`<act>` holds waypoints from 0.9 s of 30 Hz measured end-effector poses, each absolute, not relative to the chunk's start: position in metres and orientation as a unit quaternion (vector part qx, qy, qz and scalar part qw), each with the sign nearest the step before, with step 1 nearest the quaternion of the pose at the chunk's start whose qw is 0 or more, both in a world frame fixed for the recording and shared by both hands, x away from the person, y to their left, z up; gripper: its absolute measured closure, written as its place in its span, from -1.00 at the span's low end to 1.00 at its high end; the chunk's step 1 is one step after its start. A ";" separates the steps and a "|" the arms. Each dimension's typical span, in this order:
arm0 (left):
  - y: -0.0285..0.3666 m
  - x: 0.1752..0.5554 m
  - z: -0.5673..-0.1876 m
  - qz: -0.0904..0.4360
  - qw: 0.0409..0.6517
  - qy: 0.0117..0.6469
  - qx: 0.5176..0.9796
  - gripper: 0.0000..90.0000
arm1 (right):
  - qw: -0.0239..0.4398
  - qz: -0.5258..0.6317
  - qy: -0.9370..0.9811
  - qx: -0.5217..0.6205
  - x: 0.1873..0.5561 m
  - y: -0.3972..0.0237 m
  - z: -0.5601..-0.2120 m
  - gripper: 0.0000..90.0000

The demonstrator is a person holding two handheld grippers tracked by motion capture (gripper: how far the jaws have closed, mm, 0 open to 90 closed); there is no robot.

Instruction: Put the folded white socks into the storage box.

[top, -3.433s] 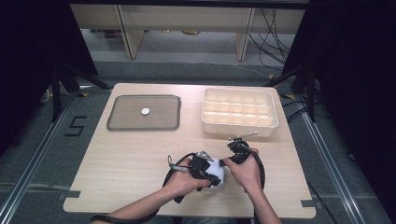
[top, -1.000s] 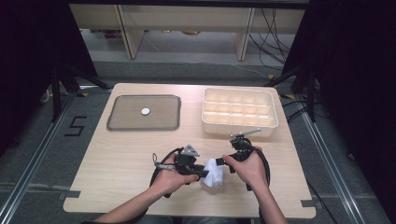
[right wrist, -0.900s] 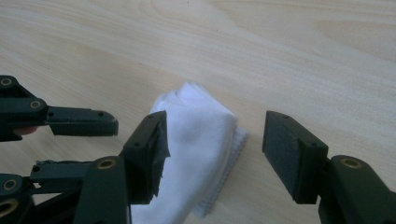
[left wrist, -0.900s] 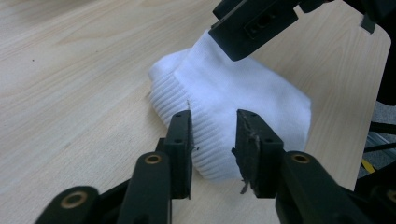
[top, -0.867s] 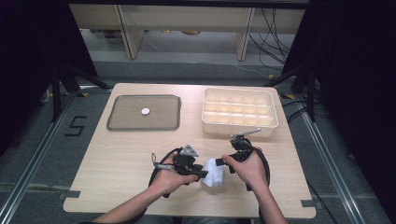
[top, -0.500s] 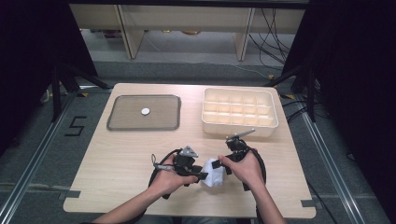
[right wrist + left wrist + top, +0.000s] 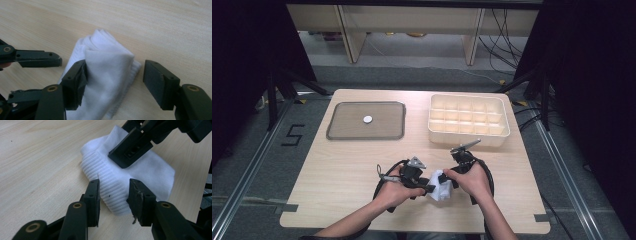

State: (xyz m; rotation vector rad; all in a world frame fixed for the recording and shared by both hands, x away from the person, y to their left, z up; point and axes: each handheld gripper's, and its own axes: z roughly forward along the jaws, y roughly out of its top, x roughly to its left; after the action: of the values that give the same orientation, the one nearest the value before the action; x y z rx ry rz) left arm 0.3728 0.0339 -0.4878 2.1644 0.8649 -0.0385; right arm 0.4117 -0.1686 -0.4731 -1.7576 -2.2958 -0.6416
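Both my hand-held grippers at the folded white sock
Left hand-held gripper spread astride its ribbed cuff, right hand-held gripper spread around the fold, steadying it on the surface

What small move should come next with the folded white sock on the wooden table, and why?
Probably close the right gripper on the folded white ribbed sock. Its jaws stand open around the bundle, one pad near the cloth and the other clear of it. The left gripper is open too, its jaws astride the ribbed cuff, having just been opening, so nothing grips the sock yet.
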 end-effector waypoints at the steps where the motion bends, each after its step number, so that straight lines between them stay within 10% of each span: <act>1: 0.034 0.373 -0.488 -0.015 0.394 0.340 0.854 0.36 | 0.073 -0.224 -0.785 -0.572 0.414 -0.169 -0.477 -0.19; 27: 0.070 0.379 -0.480 0.002 0.397 0.363 0.843 0.35 | 0.113 -0.193 -0.786 -0.576 0.422 -0.162 -0.479 0.11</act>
State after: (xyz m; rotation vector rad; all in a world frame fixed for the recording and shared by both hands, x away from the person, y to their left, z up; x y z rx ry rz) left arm 0.3790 0.0704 -0.4800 2.1346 0.9205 0.0046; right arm 0.4224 -0.1620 -0.4788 -1.6911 -2.3061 -0.5670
